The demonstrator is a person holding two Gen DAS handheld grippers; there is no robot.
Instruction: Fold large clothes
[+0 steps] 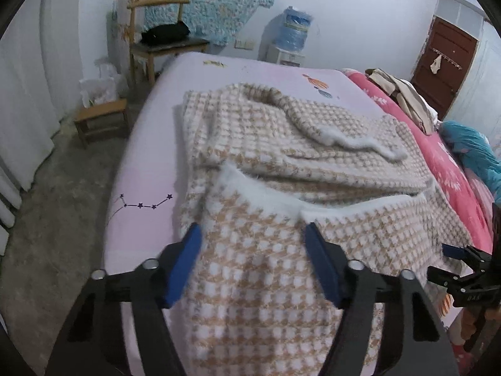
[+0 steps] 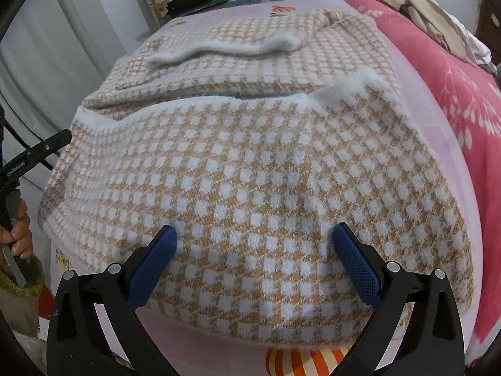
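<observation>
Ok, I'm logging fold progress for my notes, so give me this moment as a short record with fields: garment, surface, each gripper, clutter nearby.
garment: tan-and-white checked knit sweater with fuzzy white trim, partly folded, near flap laid over the rest
surface: pale pink printed bedsheet
left gripper: open, astride the sweater's near left part, pads not pressing
right gripper: open, fingers resting apart on the near edge
clutter: red floral quilt beside the sweater, beige clothes on it

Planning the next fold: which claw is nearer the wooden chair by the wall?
Left. The left claw sits over the checked sweater on the bed side toward the wooden chair; the right claw works the side by the pink quilt.
</observation>
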